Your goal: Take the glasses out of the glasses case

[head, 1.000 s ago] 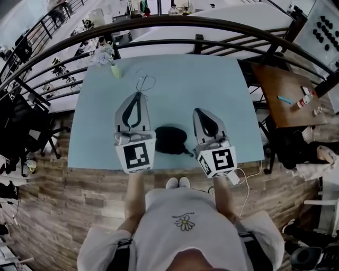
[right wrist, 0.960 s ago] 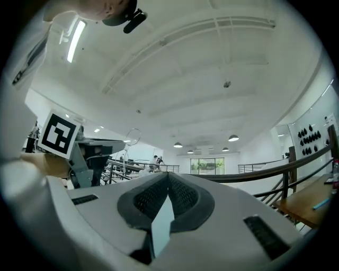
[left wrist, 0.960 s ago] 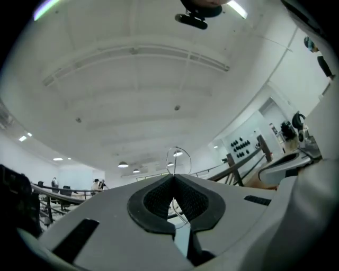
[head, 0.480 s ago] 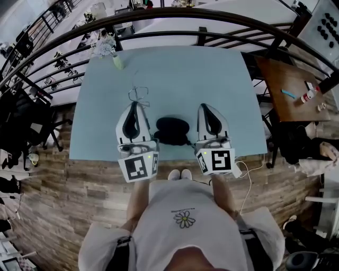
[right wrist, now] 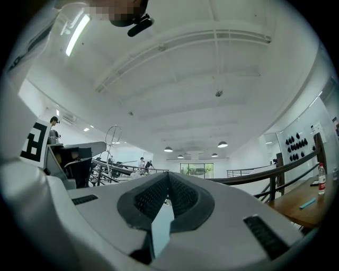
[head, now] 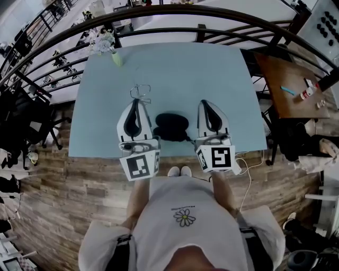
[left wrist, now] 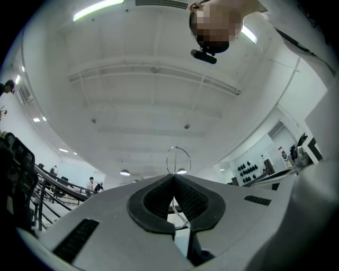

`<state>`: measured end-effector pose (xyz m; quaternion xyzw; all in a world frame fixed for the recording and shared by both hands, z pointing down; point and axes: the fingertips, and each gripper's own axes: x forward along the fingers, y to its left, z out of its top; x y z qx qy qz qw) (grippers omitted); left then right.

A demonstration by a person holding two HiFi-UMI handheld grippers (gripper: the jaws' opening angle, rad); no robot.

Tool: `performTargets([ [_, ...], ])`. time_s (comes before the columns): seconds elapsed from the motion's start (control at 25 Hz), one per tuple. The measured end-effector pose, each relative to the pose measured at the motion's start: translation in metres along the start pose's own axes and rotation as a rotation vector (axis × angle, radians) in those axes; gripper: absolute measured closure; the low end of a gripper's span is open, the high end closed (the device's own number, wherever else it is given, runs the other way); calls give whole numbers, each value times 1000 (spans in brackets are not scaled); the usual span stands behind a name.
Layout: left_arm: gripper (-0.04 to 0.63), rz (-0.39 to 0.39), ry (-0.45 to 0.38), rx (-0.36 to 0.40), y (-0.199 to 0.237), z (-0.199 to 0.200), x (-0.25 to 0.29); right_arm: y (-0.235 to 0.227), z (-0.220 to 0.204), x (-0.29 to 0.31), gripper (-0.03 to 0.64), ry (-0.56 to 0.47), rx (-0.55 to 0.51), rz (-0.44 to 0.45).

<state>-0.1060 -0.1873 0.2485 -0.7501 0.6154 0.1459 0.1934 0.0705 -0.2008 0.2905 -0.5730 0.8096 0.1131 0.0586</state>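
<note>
Pinching glasses (head: 140, 92) in clenched left claw (head: 136, 101); right claw (head: 207, 103) clenched, empty; glasses case (head: 170, 126) between them on table (head: 212, 69).

Light blue table (head: 185, 69) on a wood-plank floor (head: 79, 211); curved dark railing (head: 200, 33) behind; brown side table (head: 286, 87); white ceiling (left wrist: 159, 79) with strip lights (left wrist: 98, 9).

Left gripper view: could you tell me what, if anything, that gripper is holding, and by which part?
The glasses, pinched by their wire frame between the shut fingers of the left gripper; a lens rim sticks out.
</note>
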Motion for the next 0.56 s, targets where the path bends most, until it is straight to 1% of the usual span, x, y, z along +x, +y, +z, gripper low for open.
performTargets([
  [0.32, 578, 9, -30, 8, 1, 5, -2, 0, 0, -3, 607, -4, 0, 9],
  [0.56, 578, 19, -22, 5, 4, 4, -5, 1, -2, -5, 607, 1, -3, 1],
])
